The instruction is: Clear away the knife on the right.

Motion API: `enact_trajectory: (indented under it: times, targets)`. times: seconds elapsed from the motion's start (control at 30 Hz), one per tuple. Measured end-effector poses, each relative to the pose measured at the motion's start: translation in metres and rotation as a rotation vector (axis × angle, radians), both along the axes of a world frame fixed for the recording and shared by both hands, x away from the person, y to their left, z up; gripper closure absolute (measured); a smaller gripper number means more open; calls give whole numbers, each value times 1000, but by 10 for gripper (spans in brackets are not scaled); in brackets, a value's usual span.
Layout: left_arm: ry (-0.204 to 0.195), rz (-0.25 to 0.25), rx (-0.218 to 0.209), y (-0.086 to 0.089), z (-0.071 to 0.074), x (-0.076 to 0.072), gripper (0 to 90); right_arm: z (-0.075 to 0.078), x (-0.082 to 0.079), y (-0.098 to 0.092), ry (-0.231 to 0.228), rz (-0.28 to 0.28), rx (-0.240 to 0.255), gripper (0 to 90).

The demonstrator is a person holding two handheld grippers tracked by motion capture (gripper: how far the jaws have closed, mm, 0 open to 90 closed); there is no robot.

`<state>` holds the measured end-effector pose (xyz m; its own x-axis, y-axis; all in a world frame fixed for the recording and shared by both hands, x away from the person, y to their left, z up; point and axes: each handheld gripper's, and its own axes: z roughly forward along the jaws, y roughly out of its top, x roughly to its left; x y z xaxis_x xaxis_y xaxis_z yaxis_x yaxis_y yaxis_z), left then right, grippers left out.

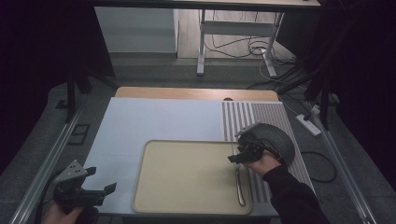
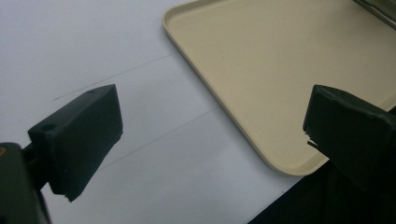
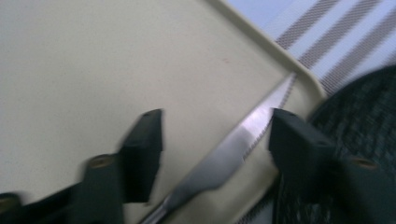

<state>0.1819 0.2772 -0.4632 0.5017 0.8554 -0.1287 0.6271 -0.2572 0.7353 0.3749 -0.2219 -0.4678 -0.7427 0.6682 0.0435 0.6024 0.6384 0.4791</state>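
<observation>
At the near left corner of the counter the left hand-held gripper hovers over the pale mat, its jaws spread wide with nothing between them; in the left gripper view the near left corner of the beige tray lies just ahead of it. The tray sits at the middle of the near edge. Along its right rim lies a table knife, its long axis running from the near edge away from the person, handle toward the person and serrated blade pointing away. The right hand-held gripper is right over the blade end; in the right gripper view the knife passes between the parted jaws, which stand clear of the metal and do not press on it. A dark round woven mat lies just right of the tray on the striped cloth. The right hand is much the nearer to the knife, which lies directly under it, so any regrasp probably falls to that side.
</observation>
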Motion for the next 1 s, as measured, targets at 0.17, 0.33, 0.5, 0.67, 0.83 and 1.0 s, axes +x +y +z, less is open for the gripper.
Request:
enact_trajectory:
  times: [0.17, 0.33, 0.5, 0.67, 0.83, 1.0]
  targets:
    - [0, 0, -1, 0, 0, 0, 42, 8, -15, -16, -57, -61, 39, 107]
    - [0, 1, 0, 0, 0, 0, 42, 13, -35, -35, -93, -86, 57, 36]
    - [0, 2, 1, 0, 0, 0, 42, 15, -51, -49, -111, -110, 69, 22]
    - [1, 2, 0, 0, 0, 0, 41, 17, -65, -62, -135, -145, 86, 21]
    - [0, 3, 1, 0, 0, 0, 41, 20, -78, -73, -163, -178, 94, 12]
    - [-1, 3, -1, 0, 0, 0, 41, 20, -88, -81, -178, -205, 90, 0]
